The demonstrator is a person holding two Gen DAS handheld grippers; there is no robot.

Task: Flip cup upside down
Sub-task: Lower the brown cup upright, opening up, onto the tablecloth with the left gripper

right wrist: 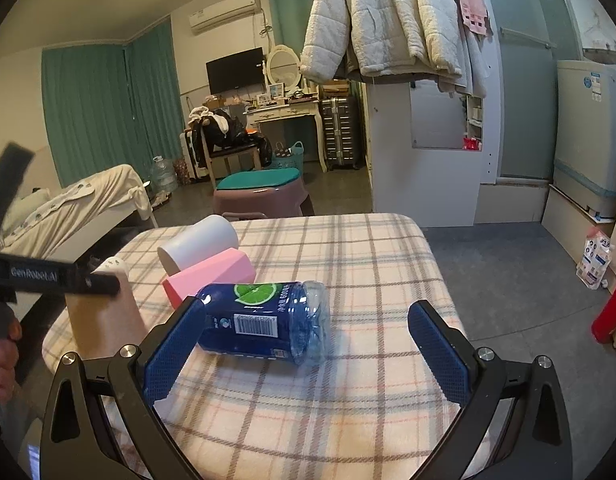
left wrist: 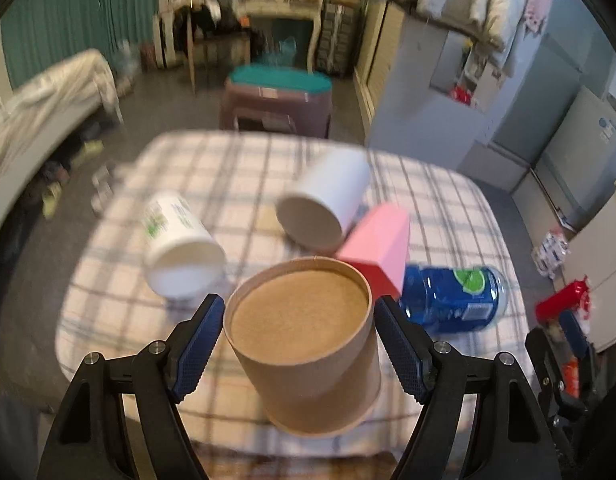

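A brown paper cup stands upside down on the plaid table, its recessed base facing up. My left gripper straddles it with both blue pads beside the cup walls; a small gap shows on each side. In the right wrist view the cup stands at the left under the left gripper's black body. My right gripper is open and empty above the table, with a blue plastic bottle lying just beyond its left finger.
On the plaid cloth lie a white cup, a white printed cup, a pink box and the blue bottle. A stool stands beyond the table. A bed is at the left.
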